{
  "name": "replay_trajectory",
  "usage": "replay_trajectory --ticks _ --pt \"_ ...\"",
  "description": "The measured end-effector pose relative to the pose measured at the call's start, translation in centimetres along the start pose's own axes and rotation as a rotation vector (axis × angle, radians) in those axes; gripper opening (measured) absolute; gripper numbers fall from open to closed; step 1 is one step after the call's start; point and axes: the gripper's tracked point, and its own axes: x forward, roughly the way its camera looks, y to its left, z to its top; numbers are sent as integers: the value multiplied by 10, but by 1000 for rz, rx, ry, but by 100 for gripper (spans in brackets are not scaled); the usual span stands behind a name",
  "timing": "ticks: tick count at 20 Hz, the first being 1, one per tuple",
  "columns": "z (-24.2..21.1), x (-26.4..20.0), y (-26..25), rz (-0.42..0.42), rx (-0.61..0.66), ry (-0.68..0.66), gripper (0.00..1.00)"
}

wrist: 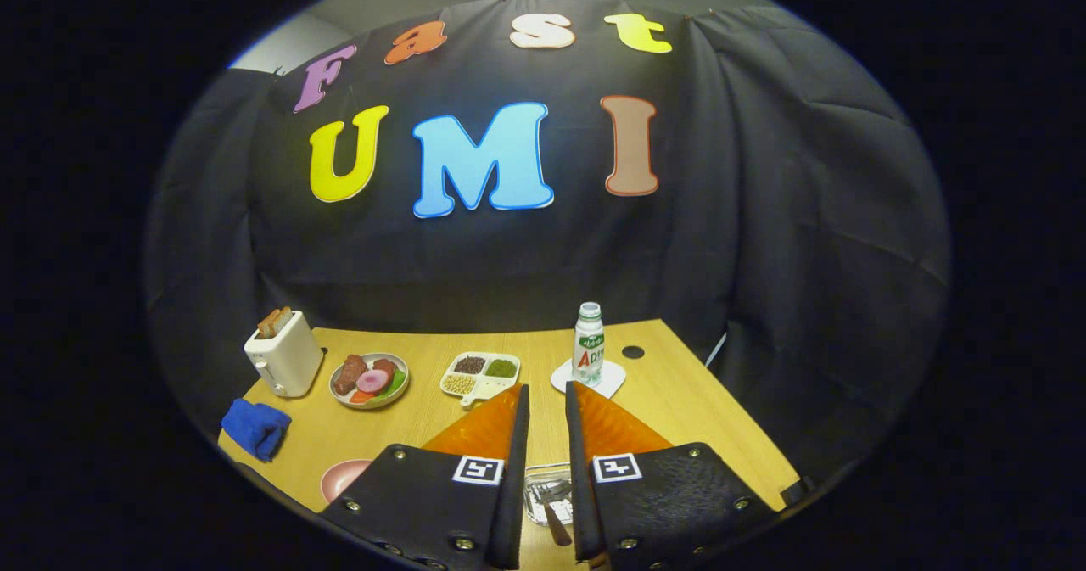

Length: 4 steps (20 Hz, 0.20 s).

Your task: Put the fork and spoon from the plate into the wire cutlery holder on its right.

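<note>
My gripper (pixel 545 387) hovers above the wooden table (pixel 679 418), open, with a narrow gap and nothing between the fingertips. Down through that gap I see the wire cutlery holder (pixel 543 484) right under the fingers, with metal cutlery (pixel 553 512) lying in it, one brownish handle pointing back toward me. I cannot tell fork from spoon there. The pink plate (pixel 344 478) shows to the left of the holder, mostly hidden behind my left finger (pixel 475 435).
Beyond the fingers stand a small bottle (pixel 588 344) on a white coaster, a divided dish of grains (pixel 479 374), a plate of toy food (pixel 369 378) and a white toaster (pixel 282 354). A blue cloth (pixel 256 427) lies at the table's left edge.
</note>
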Motion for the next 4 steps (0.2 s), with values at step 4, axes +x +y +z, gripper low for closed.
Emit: replay_trajectory --ticks 4 --pt "45 -9 -4 -32 -40 -126 24"
